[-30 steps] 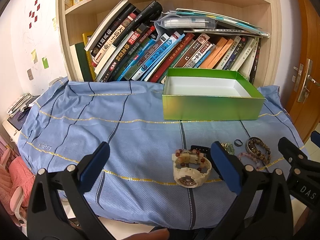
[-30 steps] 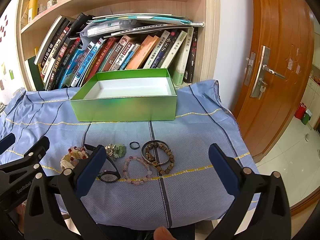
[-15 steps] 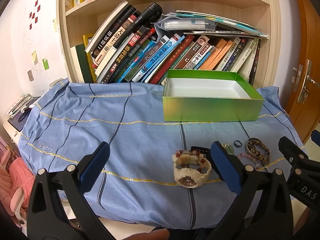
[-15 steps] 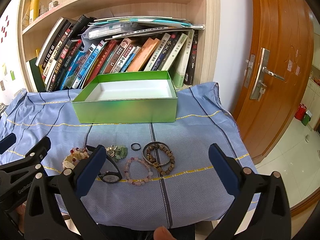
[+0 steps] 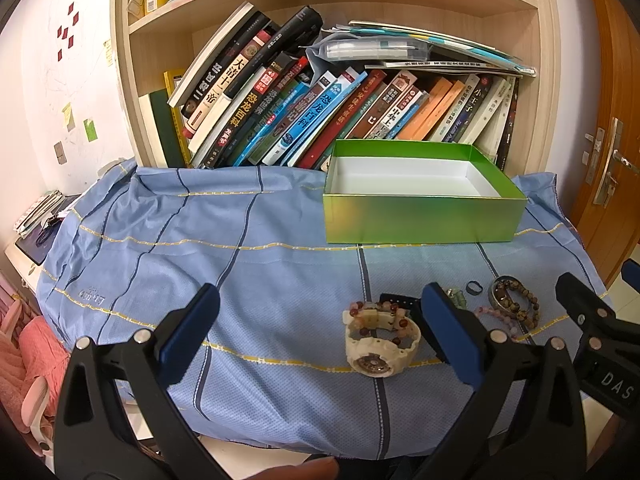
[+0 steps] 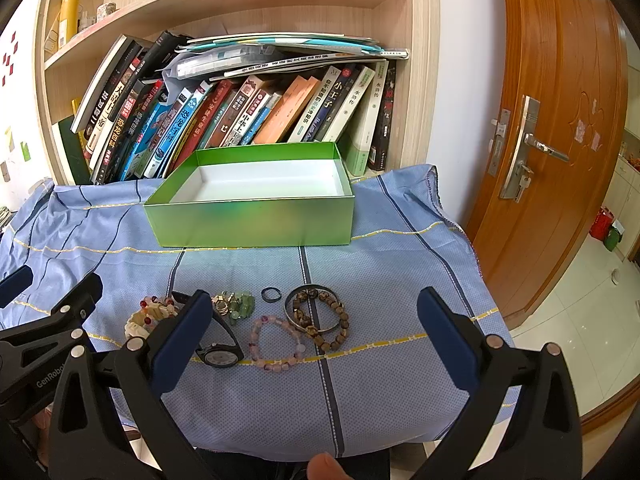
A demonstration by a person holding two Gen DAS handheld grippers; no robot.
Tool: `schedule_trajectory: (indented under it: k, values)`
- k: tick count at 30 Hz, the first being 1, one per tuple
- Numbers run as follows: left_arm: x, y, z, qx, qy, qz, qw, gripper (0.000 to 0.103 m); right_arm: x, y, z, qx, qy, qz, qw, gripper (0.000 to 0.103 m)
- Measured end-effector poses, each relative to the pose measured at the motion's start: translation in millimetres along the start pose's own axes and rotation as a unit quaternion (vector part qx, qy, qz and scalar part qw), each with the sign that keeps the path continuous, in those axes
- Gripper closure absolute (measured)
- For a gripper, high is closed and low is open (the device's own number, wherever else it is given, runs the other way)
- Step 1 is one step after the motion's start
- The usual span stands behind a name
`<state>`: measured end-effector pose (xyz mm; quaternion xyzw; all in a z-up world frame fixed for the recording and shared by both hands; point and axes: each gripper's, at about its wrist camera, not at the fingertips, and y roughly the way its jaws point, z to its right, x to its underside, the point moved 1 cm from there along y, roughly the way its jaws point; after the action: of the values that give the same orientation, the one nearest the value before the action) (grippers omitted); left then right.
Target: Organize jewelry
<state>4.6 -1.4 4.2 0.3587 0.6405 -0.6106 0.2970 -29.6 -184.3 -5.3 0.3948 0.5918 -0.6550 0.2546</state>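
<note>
Bookshelf (image 6: 240, 80) at the back, then our table under a blue cloth (image 5: 200, 248), where the empty green box (image 6: 256, 220) sits at the far edge. Both our grippers, left (image 5: 320, 316) and right (image 6: 314, 320), hover with fingers wide, holding nothing. Near the front edge lie the jewelry: cream watch (image 5: 378, 344), black watch (image 6: 218, 354), brown bead bracelet (image 6: 324, 320), pink bead bracelet (image 6: 276, 344), green bead cluster (image 6: 236, 304), small dark ring (image 6: 271, 294)

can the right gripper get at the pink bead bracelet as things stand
Probably yes. The right gripper is open and empty, and the pink bead bracelet lies flat on the blue cloth between its fingers, uncovered. The brown bead bracelet and black watch crowd its sides.
</note>
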Motion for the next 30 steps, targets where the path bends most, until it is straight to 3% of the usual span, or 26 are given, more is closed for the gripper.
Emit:
schedule_trajectory:
  k: [30]
  values:
    - [4.2,6.0,2.2,0.0,0.002,-0.003,1.0,0.004,1.3,2.7,0.1,0.0,0.002,-0.004,1.0,0.003]
